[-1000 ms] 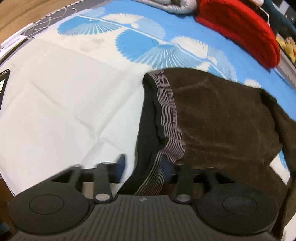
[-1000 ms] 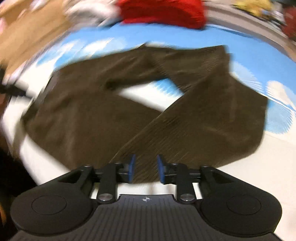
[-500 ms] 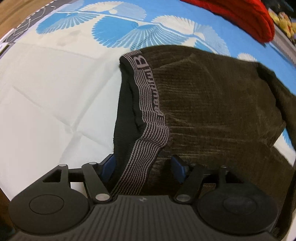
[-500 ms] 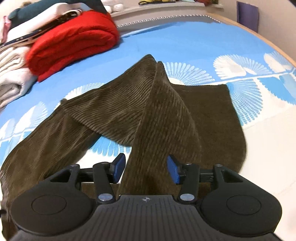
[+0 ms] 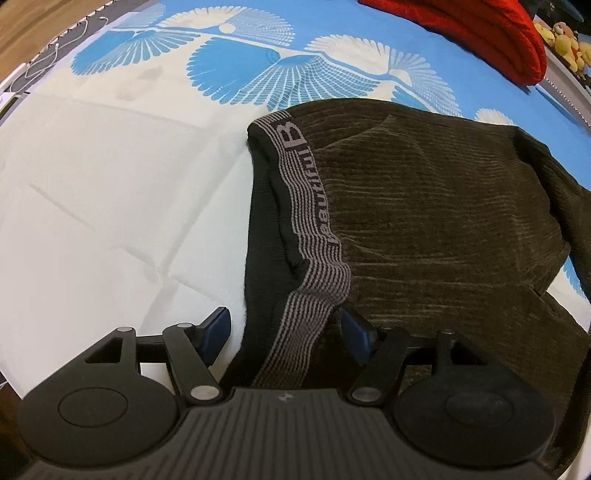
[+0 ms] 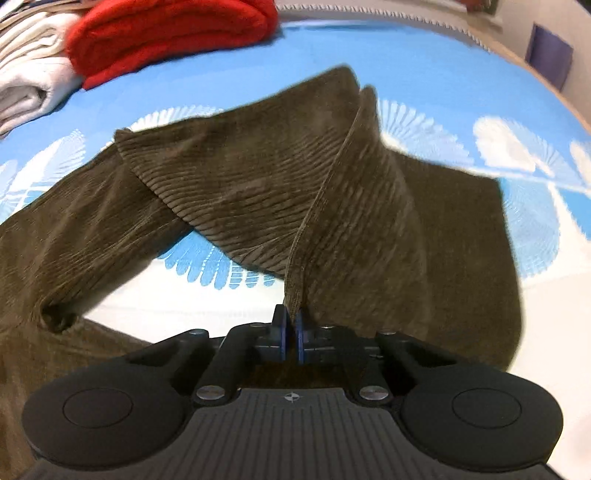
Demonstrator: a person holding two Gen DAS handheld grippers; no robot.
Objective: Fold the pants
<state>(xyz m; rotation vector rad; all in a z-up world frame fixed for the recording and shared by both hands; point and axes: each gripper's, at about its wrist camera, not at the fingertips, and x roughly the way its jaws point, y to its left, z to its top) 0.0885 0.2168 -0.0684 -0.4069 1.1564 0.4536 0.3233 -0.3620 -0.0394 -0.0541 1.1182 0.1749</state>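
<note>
Two grippers work the brown corduroy pants (image 5: 424, 206) spread across the blue-and-white bedspread (image 5: 110, 177). Left gripper (image 5: 284, 332) gapes wide around the striped elastic waistband (image 5: 314, 273): close squarely on it. Right gripper (image 6: 290, 334), apparently pinching a leg edge, should lift evenly.

Blue-and-white fan-patterned bed sheet (image 5: 110, 184) under brown corduroy pants (image 6: 229, 192), folded red blanket (image 6: 173, 33), white folded laundry (image 6: 29, 85).

Brown corduroy pants (image 6: 258, 192) sprawled, legs crossed, possibly half-folded.
</note>
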